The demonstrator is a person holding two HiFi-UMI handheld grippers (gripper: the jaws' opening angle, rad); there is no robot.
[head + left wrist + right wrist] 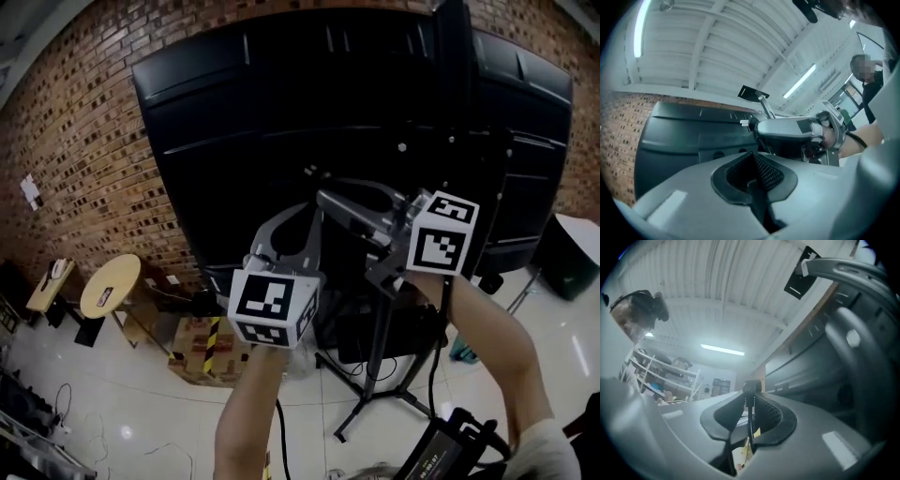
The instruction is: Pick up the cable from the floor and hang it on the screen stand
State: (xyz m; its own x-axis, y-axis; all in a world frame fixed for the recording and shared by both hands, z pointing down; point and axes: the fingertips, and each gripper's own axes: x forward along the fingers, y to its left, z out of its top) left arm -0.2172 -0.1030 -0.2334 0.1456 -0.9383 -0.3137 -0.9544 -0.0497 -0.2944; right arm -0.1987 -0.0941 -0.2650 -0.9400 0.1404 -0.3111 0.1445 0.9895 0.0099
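Up in front of the black screen (281, 103) on its stand (380, 370), the left gripper (753, 182) is clenched shut, with nothing visible between its jaws. To its right, the right gripper (749, 397) grasps a thin black cable (750, 423) just below its plug, close to the screen's back.

Cable (749, 425): thin, black, running upright between jaws of right gripper (750, 404), pads pinching it. Boxy black plug (752, 386) sticking up just past jaw tips. In head view, lower run (278, 433) hanging straight down below raised forearms, toward floor (141, 412).

Screen stand (380, 366): black pole on splayed tripod legs, standing upright on pale glossy floor, carrying big black screen (281, 122) seen from back. Cable not yet hanging on stand.
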